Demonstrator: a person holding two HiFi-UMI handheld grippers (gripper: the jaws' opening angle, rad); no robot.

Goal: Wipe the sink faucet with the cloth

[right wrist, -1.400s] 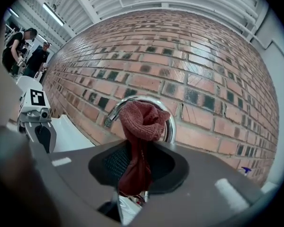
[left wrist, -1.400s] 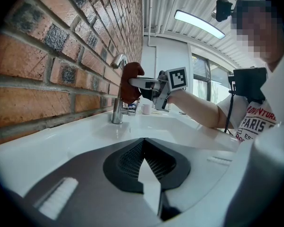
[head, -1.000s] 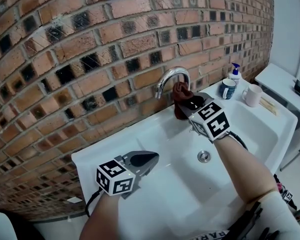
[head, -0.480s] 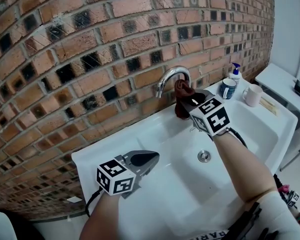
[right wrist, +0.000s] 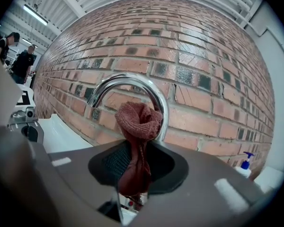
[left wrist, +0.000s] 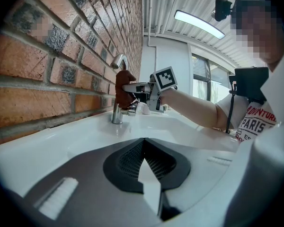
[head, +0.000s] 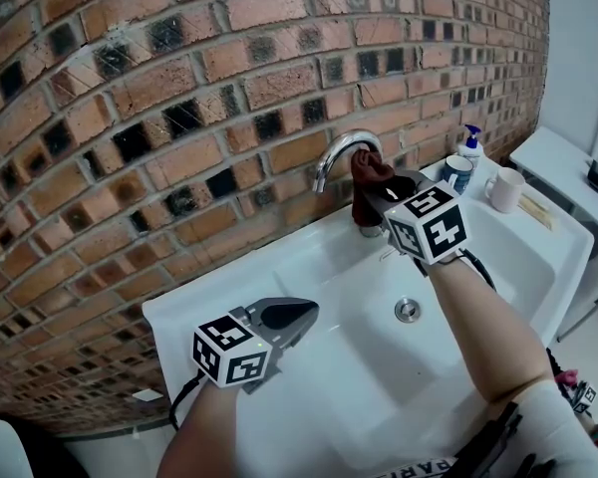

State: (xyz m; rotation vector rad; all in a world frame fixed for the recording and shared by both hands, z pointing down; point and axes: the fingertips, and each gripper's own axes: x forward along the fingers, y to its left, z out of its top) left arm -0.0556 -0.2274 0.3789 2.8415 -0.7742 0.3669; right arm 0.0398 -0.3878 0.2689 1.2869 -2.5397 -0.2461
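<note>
A curved chrome faucet (head: 337,153) rises from the back rim of the white sink (head: 279,267), against the brick wall. My right gripper (head: 377,195) is shut on a reddish-brown cloth (head: 369,179), pressed against the faucet's upright stem. In the right gripper view the cloth (right wrist: 138,126) bunches in front of the faucet arch (right wrist: 128,82). The left gripper (head: 297,317) is shut with nothing in it, resting at the sink's front left rim. From the left gripper view the faucet (left wrist: 117,96) and cloth (left wrist: 123,88) stand far ahead.
A blue mug (head: 458,173), a soap pump bottle (head: 468,144) and a white cup (head: 503,189) stand on the sink's right ledge. The drain (head: 408,310) sits mid-basin. A white side table (head: 568,172) is at far right.
My right gripper with the cloth has moved slightly up and to the right along the faucet stem. The left gripper has stayed where it was.
</note>
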